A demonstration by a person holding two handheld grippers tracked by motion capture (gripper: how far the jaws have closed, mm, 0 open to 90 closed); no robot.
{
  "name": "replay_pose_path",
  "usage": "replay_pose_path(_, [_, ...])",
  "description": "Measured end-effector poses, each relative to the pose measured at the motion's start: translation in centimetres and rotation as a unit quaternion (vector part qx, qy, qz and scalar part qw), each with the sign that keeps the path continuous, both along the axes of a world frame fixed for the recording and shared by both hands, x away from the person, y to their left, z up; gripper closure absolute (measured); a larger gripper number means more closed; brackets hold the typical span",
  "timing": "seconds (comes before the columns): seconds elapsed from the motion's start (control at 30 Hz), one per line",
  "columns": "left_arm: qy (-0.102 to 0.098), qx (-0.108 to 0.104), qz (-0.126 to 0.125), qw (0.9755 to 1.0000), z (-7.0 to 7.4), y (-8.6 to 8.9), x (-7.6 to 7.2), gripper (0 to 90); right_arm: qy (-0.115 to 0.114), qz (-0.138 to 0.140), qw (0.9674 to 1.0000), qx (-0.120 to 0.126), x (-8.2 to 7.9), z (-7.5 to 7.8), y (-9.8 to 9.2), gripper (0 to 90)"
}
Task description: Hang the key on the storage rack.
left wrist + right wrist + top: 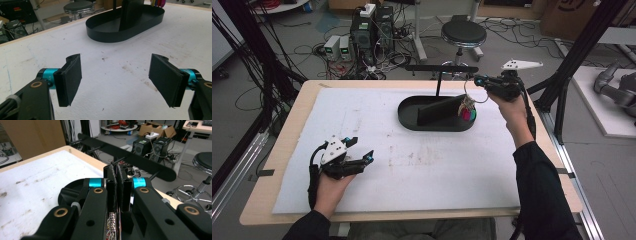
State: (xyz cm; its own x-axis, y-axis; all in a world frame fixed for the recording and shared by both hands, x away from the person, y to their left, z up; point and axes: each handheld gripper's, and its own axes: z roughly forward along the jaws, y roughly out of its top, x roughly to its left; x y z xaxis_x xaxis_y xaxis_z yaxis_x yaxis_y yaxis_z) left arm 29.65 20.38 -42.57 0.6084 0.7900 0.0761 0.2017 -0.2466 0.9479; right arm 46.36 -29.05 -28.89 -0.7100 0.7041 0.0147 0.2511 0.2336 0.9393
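A black oval tray (412,120) stands at the back middle of the white mat, with a thin post and a black crossbar (442,68) above it. My right gripper (479,80) is raised at the crossbar's right end, shut on a wire ring from which a bunch of pink and green charms (468,111) hangs over the tray's right end. In the right gripper view the pads are pressed together (117,178), beads (111,225) dangle below them, and the crossbar (130,157) runs just beyond. My left gripper (359,150) rests open on the mat at the front left, its jaws (116,77) wide apart and empty.
A dark upright panel (437,111) stands inside the tray. The mat (422,165) is stained in the middle. Beyond the table are a round stool (463,34), computer boxes (372,27) and loose cables. Black frame posts (579,50) rise at the right.
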Motion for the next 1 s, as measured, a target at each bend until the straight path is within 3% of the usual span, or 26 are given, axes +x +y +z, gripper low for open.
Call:
replay_pose_path(0.37, [-0.001,0.0,0.01,1.0,-0.1,0.7,-0.6,26.5,0.011,-0.023,0.9997,0.004,1.7,-0.9,-0.7,87.7])
replay_pose_path(1.0, [-0.001,-0.001,0.012,0.9999,-0.2,1.0,-0.9,26.5,0.018,-0.061,0.998,0.008,4.0,-1.7,0.0,87.7])
